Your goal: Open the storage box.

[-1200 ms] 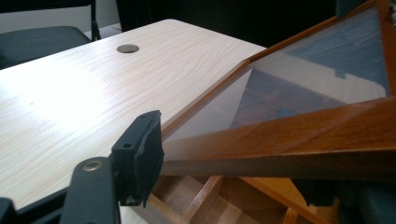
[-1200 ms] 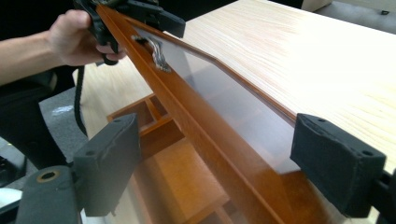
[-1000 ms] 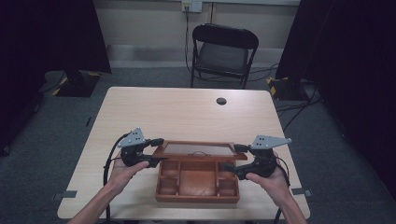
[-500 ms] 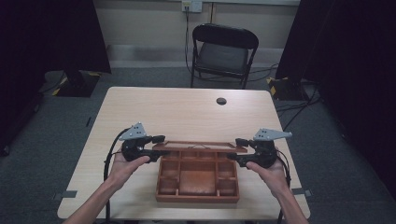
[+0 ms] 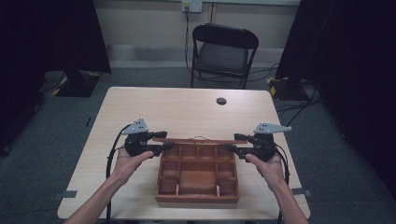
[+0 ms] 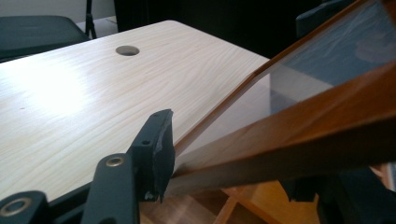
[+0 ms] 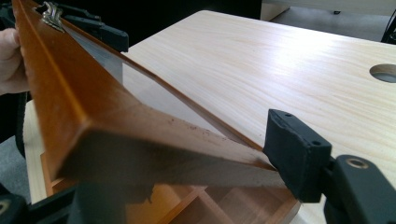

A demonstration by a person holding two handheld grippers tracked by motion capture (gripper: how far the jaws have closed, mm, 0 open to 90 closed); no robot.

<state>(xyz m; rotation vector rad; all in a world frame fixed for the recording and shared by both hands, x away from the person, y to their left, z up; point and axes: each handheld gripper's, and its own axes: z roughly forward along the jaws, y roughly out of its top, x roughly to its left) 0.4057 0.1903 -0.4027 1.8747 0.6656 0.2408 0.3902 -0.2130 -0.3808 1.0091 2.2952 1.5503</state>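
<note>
Both the left gripper and the right gripper, which has just been closing, clamp the glass lid by its ends, holding it raised evenly over the wooden compartment box.

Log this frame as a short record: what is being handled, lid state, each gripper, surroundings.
Object: wooden compartment box with a glass-paned hinged lid
Lid state: raised, standing up at the box's far edge
Left gripper: jaws on the lid's left end, pad against the frame in the left gripper view
Right gripper: jaws have just been closing, pad touching the lid's right end
Compartments: look empty
Table: light wood with a round cable hole
Behind: black folding chair
</note>
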